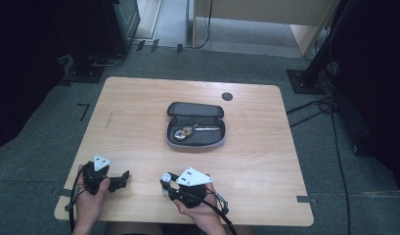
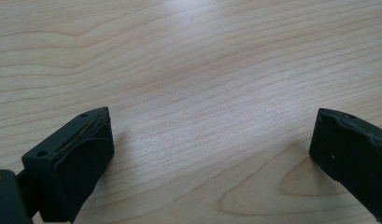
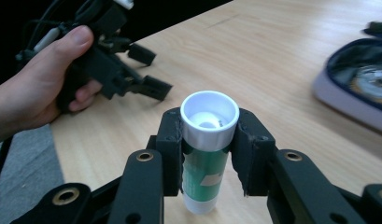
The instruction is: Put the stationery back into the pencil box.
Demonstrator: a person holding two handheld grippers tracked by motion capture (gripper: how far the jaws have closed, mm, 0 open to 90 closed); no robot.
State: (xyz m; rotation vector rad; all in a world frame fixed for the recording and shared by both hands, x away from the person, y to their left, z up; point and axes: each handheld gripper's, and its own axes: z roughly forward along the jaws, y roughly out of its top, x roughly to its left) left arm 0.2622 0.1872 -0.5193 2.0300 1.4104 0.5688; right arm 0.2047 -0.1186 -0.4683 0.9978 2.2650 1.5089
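Right hand-held gripper [image 3: 206, 154]: its jaws are clamped on a glue stick [image 3: 206, 154], one pad against each side of the green body just under the white cap end. The stick stands upright with its base on the table [image 3: 282, 56]; the open white top faces the gripper's camera. In the high view this hand-held gripper [image 1: 167, 180] sits near the table's front edge, well short of the pencil case [image 1: 196, 125], and the stick's white top [image 1: 166, 176] shows at its tip. A person's right hand [image 1: 200, 208] holds the tool from below.

Pencil case: lies open near the middle of the table [image 1: 139, 107], lid folded back on the far side. A round metal item and a slim metal piece lie inside; what they are cannot be made out. In the right gripper view, part of the case [image 3: 352, 88] shows at the right edge, well apart from the glue stick.

Left hand-held gripper [image 1: 120, 180]: held in the person's left hand [image 1: 90, 196] at the front left of the table, to the left of the glue stick and apart from it. In the left gripper view its jaws stand wide over bare wood [image 2: 202, 84], with nothing between them. The right gripper view shows the same tool [image 3: 149, 70] beyond the stick, in the left hand [image 3: 44, 84].
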